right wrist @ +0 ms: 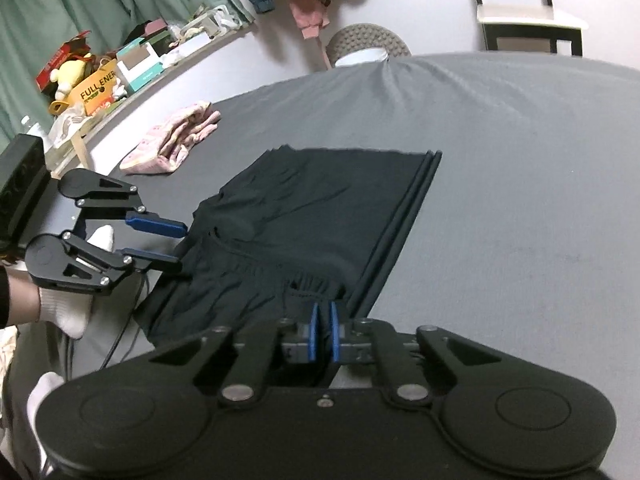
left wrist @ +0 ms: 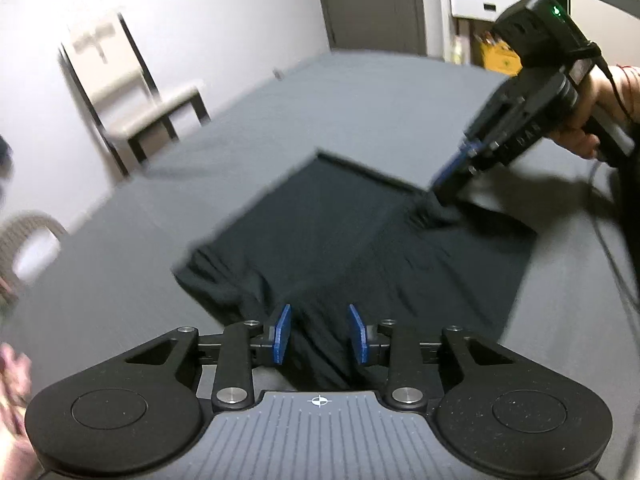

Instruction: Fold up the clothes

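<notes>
A black garment (right wrist: 304,216) lies partly folded on the grey bed sheet (right wrist: 520,168). The right gripper (right wrist: 323,332) pinches its gathered near edge — blue fingers almost together on the cloth. The left gripper (left wrist: 319,334) hangs at the opposite edge, fingers spread, holding nothing.

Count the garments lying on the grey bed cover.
2. A black garment lies mid-cover, its near edge pinched by the right gripper. A pink garment sits crumpled by the far left edge. Others may lie outside the views.
</notes>
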`<state>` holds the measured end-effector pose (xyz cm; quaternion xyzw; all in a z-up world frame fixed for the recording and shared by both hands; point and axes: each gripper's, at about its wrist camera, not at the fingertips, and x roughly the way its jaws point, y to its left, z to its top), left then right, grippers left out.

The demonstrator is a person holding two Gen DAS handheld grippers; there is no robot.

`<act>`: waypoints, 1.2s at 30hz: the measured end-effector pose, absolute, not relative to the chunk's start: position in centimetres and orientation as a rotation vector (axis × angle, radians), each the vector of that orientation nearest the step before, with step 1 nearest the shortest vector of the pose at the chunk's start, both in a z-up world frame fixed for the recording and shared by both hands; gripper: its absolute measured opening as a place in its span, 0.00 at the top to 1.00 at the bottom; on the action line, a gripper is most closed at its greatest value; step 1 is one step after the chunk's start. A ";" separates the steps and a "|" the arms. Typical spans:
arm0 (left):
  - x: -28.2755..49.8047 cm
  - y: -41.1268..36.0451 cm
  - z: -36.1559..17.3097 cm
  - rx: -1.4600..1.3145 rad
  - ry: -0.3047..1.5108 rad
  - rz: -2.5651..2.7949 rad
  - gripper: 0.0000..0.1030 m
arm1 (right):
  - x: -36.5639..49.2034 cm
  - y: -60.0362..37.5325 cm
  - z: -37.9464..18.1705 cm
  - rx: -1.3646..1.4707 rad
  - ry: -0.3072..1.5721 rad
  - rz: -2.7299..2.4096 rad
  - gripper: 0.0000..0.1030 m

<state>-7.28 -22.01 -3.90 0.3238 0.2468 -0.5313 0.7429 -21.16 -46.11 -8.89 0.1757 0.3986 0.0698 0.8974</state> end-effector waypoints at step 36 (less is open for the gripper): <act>-10.5 -21.4 -3.1 0.847 0.311 -1.230 0.21 | -20.4 -45.6 -8.7 0.301 0.777 0.065 0.70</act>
